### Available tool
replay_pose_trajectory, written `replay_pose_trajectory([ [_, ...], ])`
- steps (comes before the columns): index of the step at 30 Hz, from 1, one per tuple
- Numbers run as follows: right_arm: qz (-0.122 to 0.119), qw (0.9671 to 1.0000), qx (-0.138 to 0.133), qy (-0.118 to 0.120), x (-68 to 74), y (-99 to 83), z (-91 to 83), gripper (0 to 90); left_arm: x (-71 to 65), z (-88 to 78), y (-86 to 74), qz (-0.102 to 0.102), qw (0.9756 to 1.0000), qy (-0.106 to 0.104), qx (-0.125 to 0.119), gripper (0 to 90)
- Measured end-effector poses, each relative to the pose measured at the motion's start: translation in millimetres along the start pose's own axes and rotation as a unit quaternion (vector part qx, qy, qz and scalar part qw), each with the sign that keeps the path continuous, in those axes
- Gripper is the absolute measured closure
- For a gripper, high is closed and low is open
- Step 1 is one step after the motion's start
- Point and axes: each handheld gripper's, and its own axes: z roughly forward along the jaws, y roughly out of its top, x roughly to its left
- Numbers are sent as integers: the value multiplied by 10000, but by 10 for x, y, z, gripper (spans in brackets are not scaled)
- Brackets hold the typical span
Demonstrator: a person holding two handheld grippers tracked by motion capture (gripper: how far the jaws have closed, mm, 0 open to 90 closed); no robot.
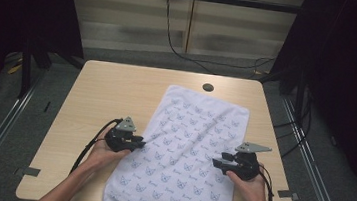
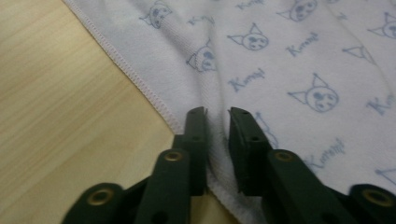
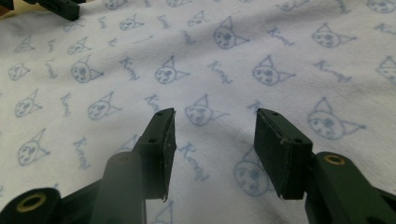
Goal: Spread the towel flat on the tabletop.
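A white towel (image 1: 186, 146) printed with blue cat faces lies slantwise on the wooden table (image 1: 112, 88), and its near end hangs over the front edge. My left gripper (image 1: 142, 142) is at the towel's left hem. In the left gripper view its jaws (image 2: 217, 114) stand close together with a raised fold of the towel (image 2: 289, 70) pinched between them, beside bare table (image 2: 56, 93). My right gripper (image 1: 216, 162) is low over the towel's right side. In the right gripper view it (image 3: 215, 121) stands open over flat towel (image 3: 233, 46), with nothing between the pads.
A round cable hole (image 1: 208, 87) sits at the table's far edge, just beyond the towel. Bare wood lies to the left and along the far side. The left gripper's jaws (image 3: 60, 7) show at the top left of the right gripper view. Cables (image 1: 173, 39) run over the floor behind the table.
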Motion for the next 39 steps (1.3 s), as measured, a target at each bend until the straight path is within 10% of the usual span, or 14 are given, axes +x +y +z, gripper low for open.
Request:
replay_pose_trajectory([
  [16, -193, 9996, 154, 110, 0, 142, 328, 490, -229, -535, -572, -534, 9976, -400, -162, 853],
  [20, -511, 9983, 262, 66, 119, 117, 370, 628, -311, -591, -638, -492, 9979, -369, -206, 855],
  [24, -736, 9962, 395, 258, 198, 75, 319, 819, -338, -612, -685, -667, 9960, -543, -258, 860],
  [39, -531, 9961, 370, 600, 391, -282, -41, 813, -728, -874, -929, -620, 9940, -900, -84, 860],
])
